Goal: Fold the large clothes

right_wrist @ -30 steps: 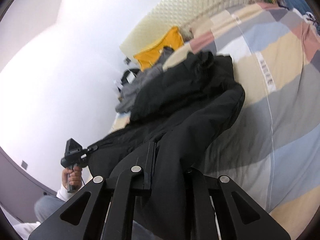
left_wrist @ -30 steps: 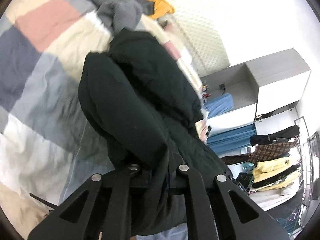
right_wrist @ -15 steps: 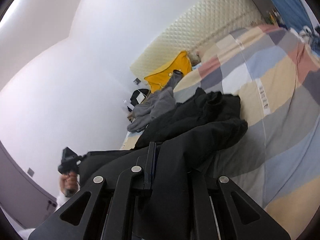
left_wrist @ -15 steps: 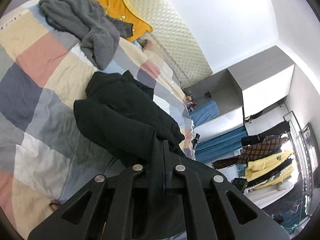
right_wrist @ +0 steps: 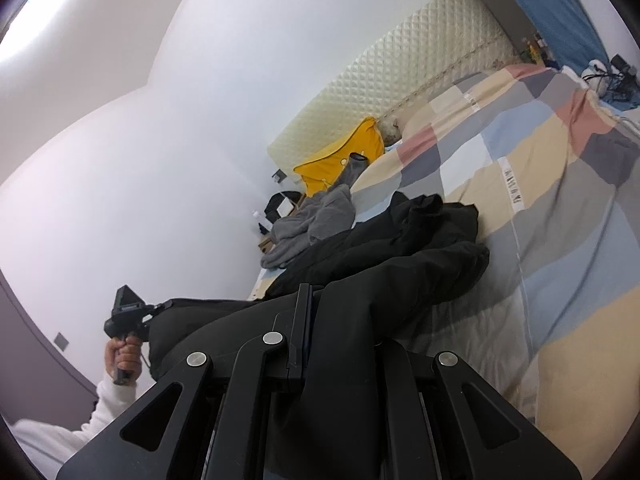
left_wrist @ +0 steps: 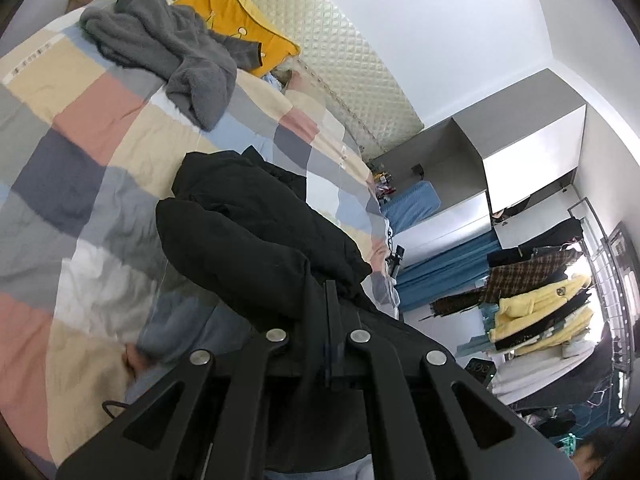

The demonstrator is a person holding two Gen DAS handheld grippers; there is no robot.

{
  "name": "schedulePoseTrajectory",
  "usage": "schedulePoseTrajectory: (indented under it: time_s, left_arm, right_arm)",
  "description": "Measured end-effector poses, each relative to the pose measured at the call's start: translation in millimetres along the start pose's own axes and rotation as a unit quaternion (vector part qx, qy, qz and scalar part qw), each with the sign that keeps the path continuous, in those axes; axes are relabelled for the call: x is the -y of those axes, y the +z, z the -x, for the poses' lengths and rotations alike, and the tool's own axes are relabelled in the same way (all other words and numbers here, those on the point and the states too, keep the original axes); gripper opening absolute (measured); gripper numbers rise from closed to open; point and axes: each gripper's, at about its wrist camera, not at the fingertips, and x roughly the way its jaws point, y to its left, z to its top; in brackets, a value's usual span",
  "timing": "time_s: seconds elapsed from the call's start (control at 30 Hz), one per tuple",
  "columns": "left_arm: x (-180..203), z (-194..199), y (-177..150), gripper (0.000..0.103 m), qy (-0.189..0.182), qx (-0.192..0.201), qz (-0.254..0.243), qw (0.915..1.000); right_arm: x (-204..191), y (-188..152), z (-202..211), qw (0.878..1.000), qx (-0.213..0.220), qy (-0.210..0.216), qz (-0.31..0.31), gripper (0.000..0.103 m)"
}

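A large black padded jacket lies partly on the checked bedspread, its near edge lifted off the bed. My left gripper is shut on the jacket's near edge. My right gripper is shut on the same jacket at another point of that edge. The cloth hangs between both grippers and drapes over the right gripper's fingers. The left gripper with the hand that holds it also shows in the right wrist view, at the far end of the stretched edge.
A grey fleece garment and a yellow pillow lie at the head of the bed by the quilted headboard. A clothes rack and grey cabinets stand to the right. A bedside table stands by the wall.
Both grippers have risen and pulled back from the bed with the jacket edge. The jacket now lies farther away and stretches out flatter; more of the room shows.
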Motion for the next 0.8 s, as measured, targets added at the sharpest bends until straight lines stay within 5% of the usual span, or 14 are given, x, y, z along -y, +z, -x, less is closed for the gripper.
schedulePoseTrajectory:
  time_s: [0.27,0.8]
  left_arm:
    - [2.4,8.9,-18.9,0.002,-0.003,0.000,0.019,0.9998]
    - [-17.5,-39.4,58.0,0.003,0.043,-0.018,0.001,0.9989]
  right_arm:
    - [-4.3,-11.2,21.2,0.998,0.044,-0.017,-0.029,0.007]
    - [37.8,71.5,-64.7,0.997,0.045,-0.035,-0.055,0.007]
